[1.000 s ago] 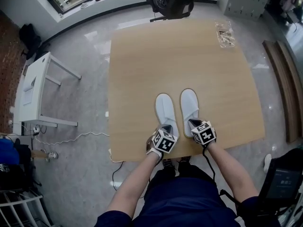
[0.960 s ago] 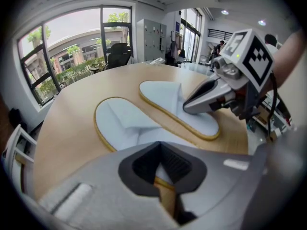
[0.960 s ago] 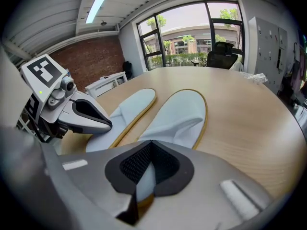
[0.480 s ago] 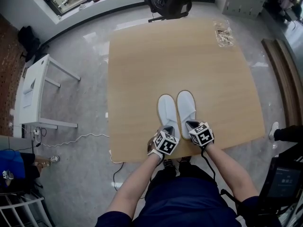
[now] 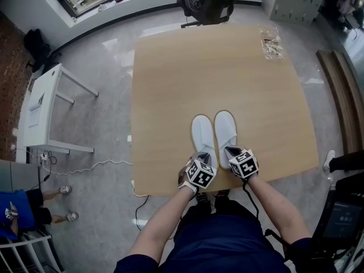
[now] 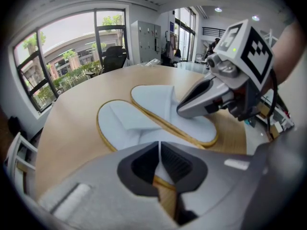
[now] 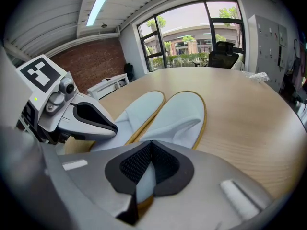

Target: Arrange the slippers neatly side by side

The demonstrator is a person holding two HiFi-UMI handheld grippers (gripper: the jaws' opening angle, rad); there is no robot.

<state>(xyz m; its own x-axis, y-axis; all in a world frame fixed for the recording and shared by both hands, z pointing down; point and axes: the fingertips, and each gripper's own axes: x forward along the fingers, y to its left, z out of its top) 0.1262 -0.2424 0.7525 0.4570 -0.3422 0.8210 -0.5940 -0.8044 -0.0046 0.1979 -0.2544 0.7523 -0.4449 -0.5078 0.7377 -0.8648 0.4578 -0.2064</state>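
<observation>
Two white slippers with tan rims lie side by side on the wooden table (image 5: 170, 84), toes pointing away, near its front edge. My left gripper (image 5: 200, 161) is at the heel of the left slipper (image 5: 202, 134). Its jaws are opening, but the pads still pinch the heel rim (image 6: 159, 145). My right gripper (image 5: 235, 154) is shut on the heel of the right slipper (image 5: 225, 128), whose white cloth shows between its pads (image 7: 151, 145). The left gripper view shows the left slipper (image 6: 125, 123), the right slipper (image 6: 160, 102) and the right gripper (image 6: 181, 112). In the right gripper view the left gripper (image 7: 114, 127) lies along the left slipper (image 7: 144, 104), with the right slipper (image 7: 184, 114) beside it.
A clear plastic packet (image 5: 271, 43) lies at the table's far right corner. A black office chair (image 5: 207, 1) stands behind the table and a small white table (image 5: 45, 104) to the left. A cable (image 5: 91, 166) runs across the floor. Someone's legs (image 5: 54, 193) show at lower left.
The two slippers have come closer together, and the gap between them has closed. Both grippers stay at the heels near the front edge.
</observation>
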